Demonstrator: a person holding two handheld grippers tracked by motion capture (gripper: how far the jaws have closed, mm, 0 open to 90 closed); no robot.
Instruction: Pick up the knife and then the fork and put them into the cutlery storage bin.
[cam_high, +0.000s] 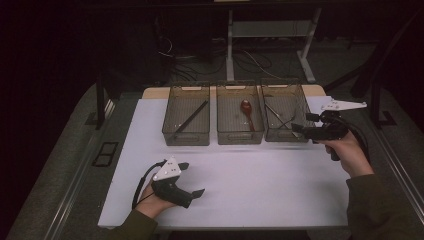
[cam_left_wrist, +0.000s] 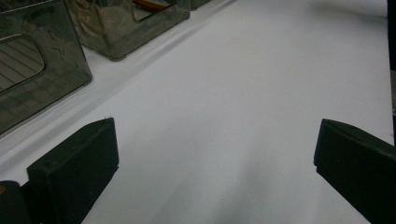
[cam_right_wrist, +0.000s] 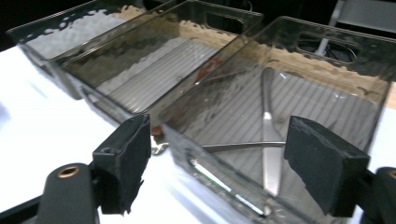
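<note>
White table (cam_high: 260, 185) in a dark room, three clear bins in a row, right gripper (cam_right_wrist: 215, 161) spread wide (empty) above right bin (cam_right_wrist: 327, 112) holding metal cutlery (cam_right_wrist: 271, 154), left gripper (cam_left_wrist: 215, 172) agape over bare tabletop.

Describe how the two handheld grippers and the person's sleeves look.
Both the left gripper and the right gripper are black pistol-grip tools with two blocky black jaws and a grey three-cornered plate on top. A black cable loops from the left one. The sleeves are dark olive.
</note>
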